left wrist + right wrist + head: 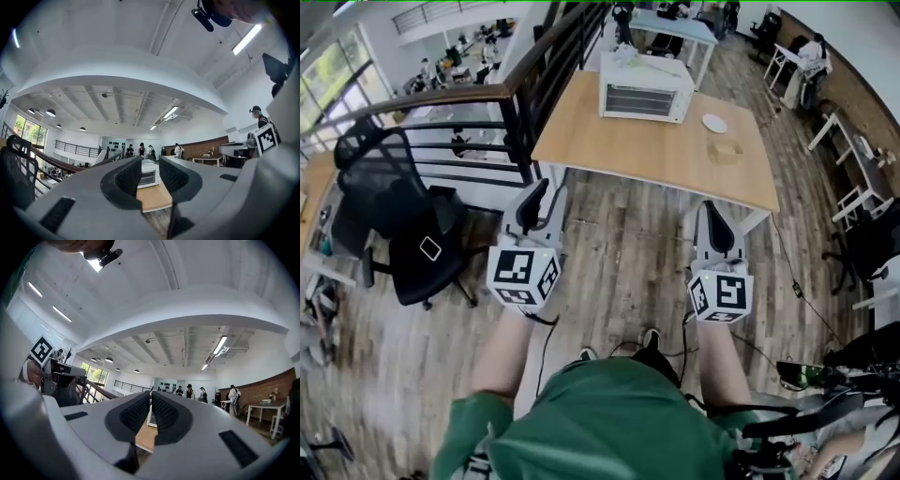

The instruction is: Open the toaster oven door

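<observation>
The white toaster oven [645, 87] stands at the far end of a light wooden table [675, 159], its glass door shut. Both grippers hang over the wooden floor, well short of the table's near edge. My left gripper [546, 192] is open and holds nothing; in the left gripper view the toaster oven [148, 177] shows far off through the gap of the left gripper [150, 161]. My right gripper [710, 210] is shut and empty; in the right gripper view the right gripper [151, 397] lets only a sliver of the toaster oven [152, 418] show.
A white plate [713, 123] and a small tan box [724, 150] lie on the table right of the oven. A black office chair [398, 220] stands to my left by a dark railing [534, 84]. White desks [855, 164] line the right wall; people stand far back.
</observation>
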